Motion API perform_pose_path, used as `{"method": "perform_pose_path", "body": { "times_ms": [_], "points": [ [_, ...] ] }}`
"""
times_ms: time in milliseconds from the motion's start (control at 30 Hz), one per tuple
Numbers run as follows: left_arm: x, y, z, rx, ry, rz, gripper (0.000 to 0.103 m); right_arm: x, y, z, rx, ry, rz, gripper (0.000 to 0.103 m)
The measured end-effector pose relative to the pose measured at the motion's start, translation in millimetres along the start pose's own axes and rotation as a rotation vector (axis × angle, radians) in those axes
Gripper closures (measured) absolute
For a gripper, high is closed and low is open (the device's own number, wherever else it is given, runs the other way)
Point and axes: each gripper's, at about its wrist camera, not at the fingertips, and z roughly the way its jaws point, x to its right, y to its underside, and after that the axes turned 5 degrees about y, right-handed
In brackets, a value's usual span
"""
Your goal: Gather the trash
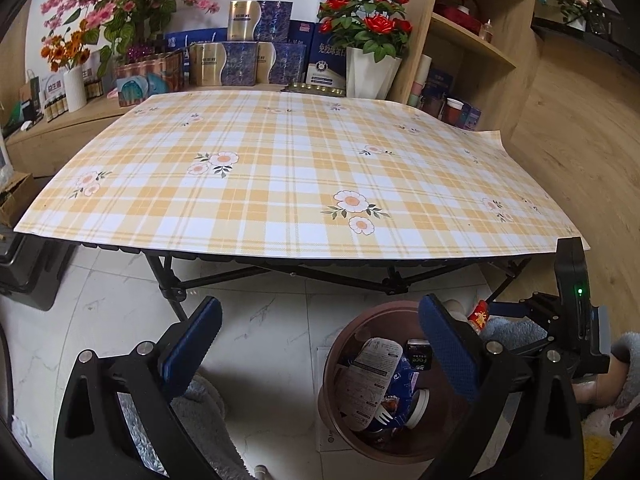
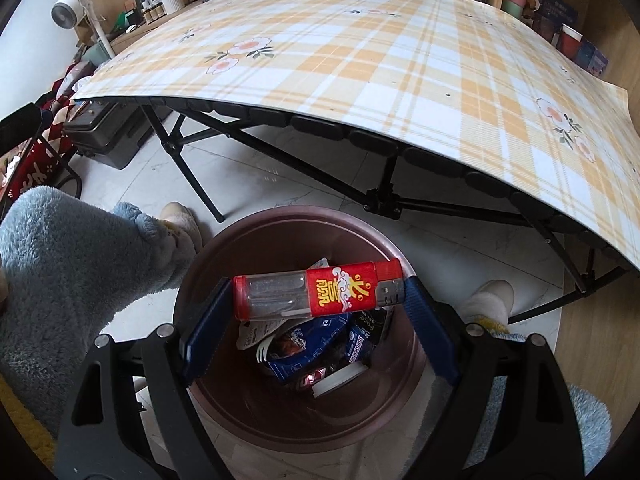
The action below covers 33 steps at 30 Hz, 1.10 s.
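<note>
Plainly "Face" on black packet [image 2: 366, 322]

Plaid flowered tablecloth [image 1: 280, 184], red roses in white vase [image 1: 370, 74], gift boxes [image 1: 244, 62], desk fan [image 2: 68, 10]

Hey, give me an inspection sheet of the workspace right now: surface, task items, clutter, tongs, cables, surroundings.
Surface: table under a yellow plaid floral cloth; nothing seen on it.
Job's things: brown trash bin on the floor before the table, holding wrappers, a white plastic fork and a small black carton; red lighter held crosswise over the bin.
Clutter: nothing seen on the table.
Tongs: right tongs span the lighter end to end above the bin; left tongs open, empty, beside the bin.
Cables: nothing seen.
Surroundings: flower vases, boxes, wooden shelf behind the table; a person's slippered feet beside the bin; white marble-look floor tiles.
</note>
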Motion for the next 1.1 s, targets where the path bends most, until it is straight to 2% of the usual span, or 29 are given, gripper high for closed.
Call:
{"method": "perform_pose_path", "body": {
  "times_ms": [100,167,600,700,800,1000,1100],
  "points": [
    [-0.5,-0.2,1.1,-0.004,0.000,-0.003,0.007,1.1,-0.2,1.1,-0.006,0.006,0.002,0.018],
    [-0.4,-0.3,1.2,-0.004,-0.001,-0.003,0.007,1.5,-0.7,1.3,-0.007,0.010,0.006,0.010],
    [-1.0,-0.6,1.4,-0.001,-0.010,-0.004,0.007,3.9,-1.9,-4.3,0.014,0.026,0.020,0.007],
    [1.6,-7.5,-6.1,0.033,-0.037,0.005,0.007,8.4,-8.5,-25.2,0.083,0.056,0.029,0.006],
    [7.7,-22.3,-17.6,0.083,-0.023,0.025,0.007,17.3,-23.7,-62.2,0.189,0.107,0.015,0.006],
    [33.3,-78.3,-43.8,0.184,-0.037,0.075,0.006,49.3,-70.3,-136.0,0.356,0.164,0.094,0.006],
    [47.1,-110.0,-59.4,0.235,-0.050,0.091,0.006,60.8,-88.6,-166.1,0.411,0.191,0.125,0.006]
  ]
}}
